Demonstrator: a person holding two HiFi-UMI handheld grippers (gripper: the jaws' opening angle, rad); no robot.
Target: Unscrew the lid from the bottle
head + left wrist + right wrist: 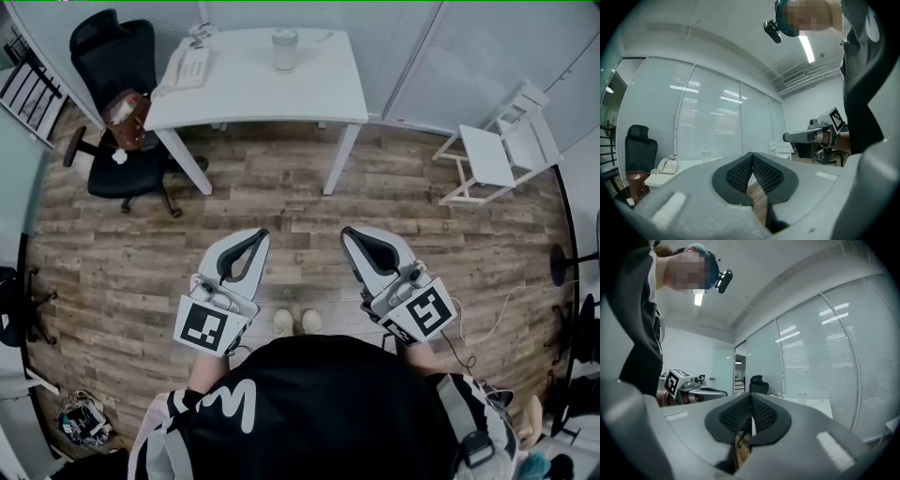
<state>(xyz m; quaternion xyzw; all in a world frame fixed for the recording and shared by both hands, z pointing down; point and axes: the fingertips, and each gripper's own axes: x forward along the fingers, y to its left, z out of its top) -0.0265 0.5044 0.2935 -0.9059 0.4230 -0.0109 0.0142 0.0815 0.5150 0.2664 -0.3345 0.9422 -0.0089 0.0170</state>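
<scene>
- One bottle (285,49) stands upright on the far white table (319,94), its long axis vertical. The lid (285,36) seems to be on top, though it is too small to make out clearly.
- Both grippers are well apart from it, with a stretch of bare wooden floor (281,202) between the jaw tips and the table's near edge.
- From the left gripper (260,234), the bottle lies far ahead and a little to the left of the line its jaws point along. Its jaws are clenched together, with nothing between the ribbed pads (740,172).
- From the right gripper (349,234), the bottle lies far ahead and a little to the right of its line. These jaws are also pressed together and empty.
- The two grippers point level and angle slightly inward, so the bottle sits roughly between their lines. By the head view it is somewhat nearer the left one.
- A telephone (187,67) sits on the table to the left of the bottle, and an office chair (117,70) stands beyond that corner.
- My judgement is that the task has not begun. The person must first walk up to the table, and both pairs of jaws must open.
</scene>
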